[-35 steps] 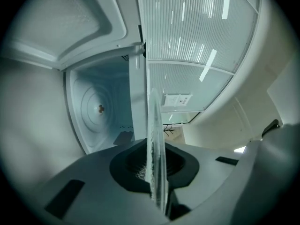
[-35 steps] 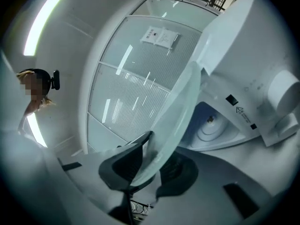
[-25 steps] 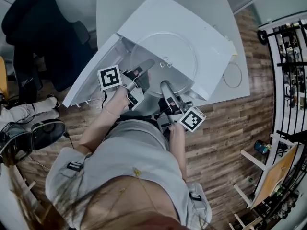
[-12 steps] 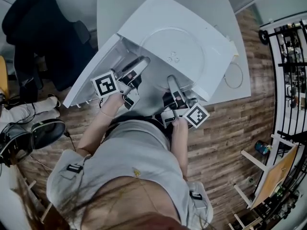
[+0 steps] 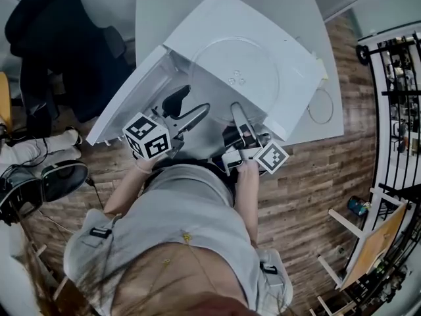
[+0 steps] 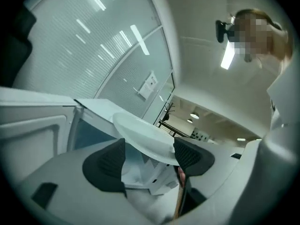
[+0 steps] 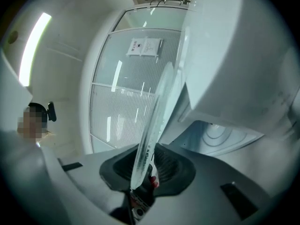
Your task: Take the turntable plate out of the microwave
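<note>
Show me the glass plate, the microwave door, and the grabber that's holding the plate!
Glass plate (image 5: 233,71): head view, middle of the disc.
Microwave door (image 5: 125,104): head view, middle of the open white panel.
Right gripper (image 7: 143,170): right gripper view, between its fingers, which pinch the plate's rim.

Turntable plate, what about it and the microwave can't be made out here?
Head view: near rim of the turntable plate, under the right gripper.
Head view: the inside of the microwave, under its own top.
Right gripper view: the plate is edge-on; its rim end is buried between the fingers.
Left gripper view: the plate's right edge, behind one finger of the left gripper.
</note>
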The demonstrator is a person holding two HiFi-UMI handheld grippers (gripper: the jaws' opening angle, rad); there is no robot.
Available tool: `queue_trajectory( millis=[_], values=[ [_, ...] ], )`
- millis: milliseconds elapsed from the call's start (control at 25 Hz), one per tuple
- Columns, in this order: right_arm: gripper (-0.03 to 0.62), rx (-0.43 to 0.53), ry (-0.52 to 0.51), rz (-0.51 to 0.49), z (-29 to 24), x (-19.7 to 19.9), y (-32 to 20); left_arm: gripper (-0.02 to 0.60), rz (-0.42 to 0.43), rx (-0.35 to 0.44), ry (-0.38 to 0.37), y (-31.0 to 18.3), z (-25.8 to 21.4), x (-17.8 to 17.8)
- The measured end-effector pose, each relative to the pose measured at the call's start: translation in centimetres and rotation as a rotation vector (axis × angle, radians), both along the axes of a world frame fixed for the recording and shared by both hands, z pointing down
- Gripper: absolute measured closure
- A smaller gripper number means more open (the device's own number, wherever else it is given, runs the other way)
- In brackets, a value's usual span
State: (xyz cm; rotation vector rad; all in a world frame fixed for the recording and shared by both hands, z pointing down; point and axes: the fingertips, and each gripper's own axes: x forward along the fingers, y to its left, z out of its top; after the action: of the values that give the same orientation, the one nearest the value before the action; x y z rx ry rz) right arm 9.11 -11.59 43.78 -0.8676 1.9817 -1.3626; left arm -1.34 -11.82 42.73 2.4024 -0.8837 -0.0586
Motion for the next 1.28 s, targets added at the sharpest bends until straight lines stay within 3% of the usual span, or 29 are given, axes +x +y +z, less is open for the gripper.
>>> queue_trajectory(
  millis=[80,200,400,560,720,840,1000,1120,1280],
  values=[
    [0.522,-0.004,-0.007,-0.003,0.0,-0.1,0.0,0.252,0.004,0.077,-0.070,0.8,-0.1,0.0],
    [0.522,-0.008,-0.008,-0.002,0.0,0.0,-0.1,0.245,0.028,0.181,-0.114,1.9,-0.7,0.2],
    [0.520,-0.013,-0.046,-0.006,-0.3,0.1,-0.2,0.239,0.090,0.262,-0.197,2.8,-0.7,0.7],
    [0.520,-0.026,-0.075,0.019,-0.2,0.3,-0.7,0.239,0.096,0.283,-0.242,2.5,-0.5,1.0],
    [0.520,-0.005,-0.033,0.028,-0.4,0.4,-1.3,0.241,0.045,0.275,-0.206,1.6,-0.8,1.4],
    [0.516,0.032,0.011,0.034,-0.8,0.3,-1.6,0.241,0.023,0.279,-0.225,0.9,-0.8,1.7],
    [0.429,0.093,0.053,0.033,-1.5,-0.1,-1.5,0.241,-0.015,0.263,-0.228,0.0,-0.6,1.8],
    [0.370,0.113,0.154,0.029,-1.1,-0.6,-0.9,0.241,-0.028,0.237,-0.228,-0.4,0.0,1.8],
    [0.367,0.127,0.269,0.030,-0.7,-0.8,-0.2,0.241,-0.043,0.249,-0.236,-0.6,0.0,1.7]
  ],
)
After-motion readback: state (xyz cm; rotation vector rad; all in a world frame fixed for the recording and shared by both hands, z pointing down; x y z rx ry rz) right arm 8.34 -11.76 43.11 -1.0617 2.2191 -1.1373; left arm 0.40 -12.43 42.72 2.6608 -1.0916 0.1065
